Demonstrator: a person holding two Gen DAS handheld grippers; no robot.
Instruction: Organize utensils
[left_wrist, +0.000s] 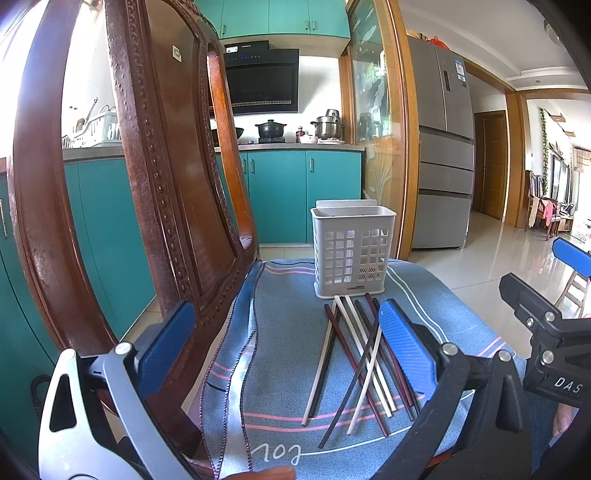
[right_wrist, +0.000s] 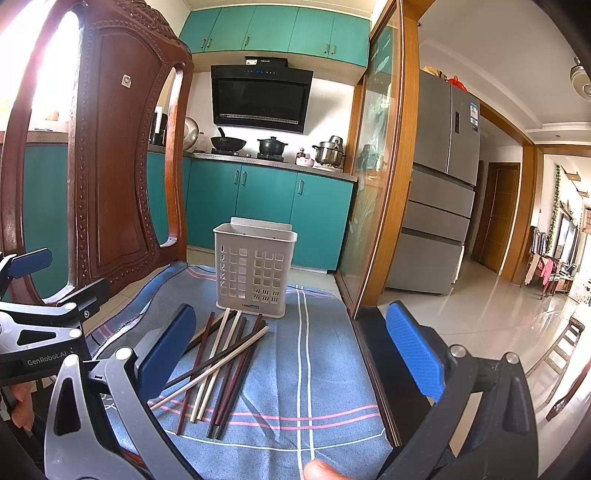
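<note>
A pile of several chopsticks (left_wrist: 360, 363), some cream and some dark brown, lies crossed on a blue striped cloth (left_wrist: 280, 325) in front of an upright grey perforated utensil holder (left_wrist: 351, 253). The holder looks empty from here. My left gripper (left_wrist: 288, 339) hovers open just before the pile, its right pad beside the sticks, holding nothing. In the right wrist view the chopsticks (right_wrist: 218, 369) lie left of centre, below the holder (right_wrist: 255, 271). My right gripper (right_wrist: 291, 350) is open and empty above the cloth (right_wrist: 325, 369), its left pad close to the sticks.
A carved dark wooden chair back (left_wrist: 147, 184) rises at the left of the cloth. Behind stand teal kitchen cabinets (left_wrist: 280, 192), a stove with pots, a glass sliding door (right_wrist: 373, 184) and a grey fridge (right_wrist: 439, 192). Shiny tiled floor extends to the right.
</note>
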